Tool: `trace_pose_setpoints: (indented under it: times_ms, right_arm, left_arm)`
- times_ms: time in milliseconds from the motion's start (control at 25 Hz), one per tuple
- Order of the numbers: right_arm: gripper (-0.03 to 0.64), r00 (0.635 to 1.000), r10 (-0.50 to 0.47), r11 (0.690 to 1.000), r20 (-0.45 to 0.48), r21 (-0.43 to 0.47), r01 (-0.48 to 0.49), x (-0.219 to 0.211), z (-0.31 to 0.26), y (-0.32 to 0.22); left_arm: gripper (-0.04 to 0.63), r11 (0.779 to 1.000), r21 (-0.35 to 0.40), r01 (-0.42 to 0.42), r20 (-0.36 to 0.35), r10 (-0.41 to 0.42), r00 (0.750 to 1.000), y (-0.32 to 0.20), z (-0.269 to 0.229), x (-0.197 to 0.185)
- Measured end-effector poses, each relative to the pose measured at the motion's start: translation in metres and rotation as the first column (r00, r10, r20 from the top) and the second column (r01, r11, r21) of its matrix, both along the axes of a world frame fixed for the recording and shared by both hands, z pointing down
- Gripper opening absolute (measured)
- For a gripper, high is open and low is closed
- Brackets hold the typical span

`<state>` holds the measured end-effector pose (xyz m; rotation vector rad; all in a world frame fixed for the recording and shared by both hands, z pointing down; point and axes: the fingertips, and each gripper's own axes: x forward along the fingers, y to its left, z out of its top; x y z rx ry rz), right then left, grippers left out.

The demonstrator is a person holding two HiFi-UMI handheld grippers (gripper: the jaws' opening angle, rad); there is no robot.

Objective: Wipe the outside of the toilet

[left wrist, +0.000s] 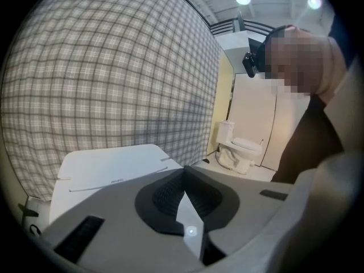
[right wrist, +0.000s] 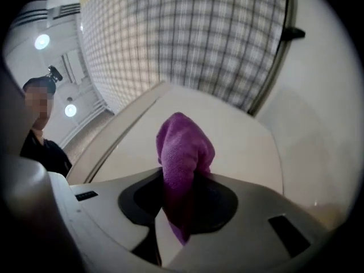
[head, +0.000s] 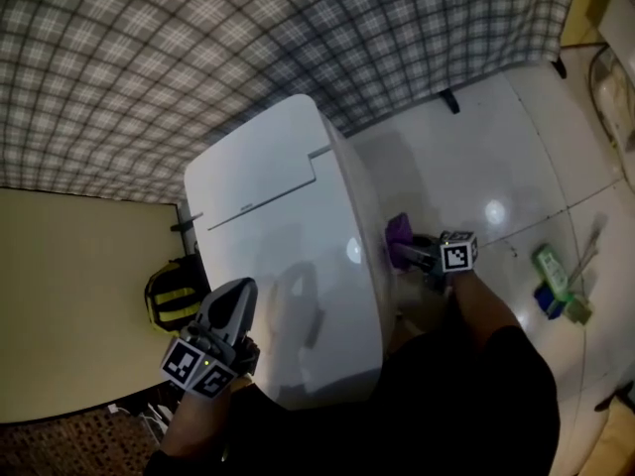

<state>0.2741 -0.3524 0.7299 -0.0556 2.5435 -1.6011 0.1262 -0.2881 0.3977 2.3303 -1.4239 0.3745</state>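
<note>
The white toilet [head: 288, 226] stands with its lid down, filling the middle of the head view. My left gripper [head: 238, 291] hovers over the lid's near left part, jaws shut with nothing in them; in the left gripper view [left wrist: 183, 178] the lid [left wrist: 108, 166] lies just ahead. My right gripper [head: 405, 251] is at the toilet's right side, shut on a purple cloth [head: 398, 234]. The cloth's bunched end sticks out of the jaws against the toilet's side. In the right gripper view the cloth [right wrist: 182, 147] hides the jaw tips [right wrist: 181, 181], with the toilet's white surface [right wrist: 239, 135] behind it.
A plaid curtain [head: 198, 58] hangs behind the toilet. A yellow-and-black object [head: 174, 296] sits low at the toilet's left beside a beige panel [head: 69, 296]. A green bottle [head: 551, 271] lies on the white tiled floor [head: 496, 167] to the right. A second toilet [left wrist: 242, 149] stands far off.
</note>
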Motion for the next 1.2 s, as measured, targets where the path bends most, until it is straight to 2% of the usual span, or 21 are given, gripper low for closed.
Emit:
trace_pose_setpoints:
  times_ms: [80,200,280,400,520,640,760,920,1080,1200]
  right_arm:
    - [0.106,0.989,0.143,0.987,0.037,0.071,-0.145,-0.013,-0.032,-0.084]
    - [0.107,0.966,0.255,0.959,0.046,0.113,-0.258,-0.042,-0.071,-0.181]
    - [0.106,0.961,0.275,0.954,0.025,0.119,-0.276,-0.064,-0.09,-0.219]
    - [0.106,0.969,0.246,0.964,-0.027,0.111,-0.241,-0.084,-0.095,-0.226]
    - [0.106,0.983,0.178,0.98,-0.043,0.093,-0.174,-0.071,-0.087,-0.18]
    - [0.106,0.993,0.059,0.988,-0.104,0.146,-0.044,-0.046,-0.08,-0.092]
    - [0.106,0.981,-0.056,0.984,-0.185,0.157,0.086,-0.024,-0.072,-0.003]
    - [0.106,0.944,-0.181,0.955,-0.275,0.178,0.235,-0.009,-0.067,0.08]
    - [0.104,0.895,-0.264,0.902,-0.36,0.236,0.361,0.007,-0.07,0.115]
    - [0.106,0.877,-0.273,0.878,-0.395,0.271,0.395,0.021,-0.074,0.134]
  left_arm:
    - [0.005,1.0,-0.002,0.01,0.006,-0.01,1.0,0.0,-0.002,-0.005]
    - [0.005,1.0,-0.002,0.025,0.008,-0.025,1.0,0.0,-0.003,-0.013]
    - [0.005,0.999,-0.002,0.033,0.007,-0.033,0.999,0.0,-0.004,-0.018]
    - [0.005,0.999,0.003,0.044,0.001,-0.044,0.999,0.002,-0.006,-0.024]
    - [0.005,0.999,0.013,0.046,-0.003,-0.046,0.999,0.006,-0.013,-0.028]
    - [0.005,0.998,0.029,0.052,-0.017,-0.052,0.999,0.014,-0.016,-0.027]
    - [0.005,0.998,0.039,0.05,-0.023,-0.049,0.999,0.028,-0.022,-0.022]
    - [0.005,0.996,0.085,0.034,-0.009,-0.033,0.999,0.052,-0.035,-0.009]
    - [0.005,0.993,0.099,0.065,-0.034,-0.062,0.998,0.095,-0.041,0.006]
    - [0.005,0.988,0.115,0.099,-0.045,-0.095,0.995,0.132,-0.041,0.009]
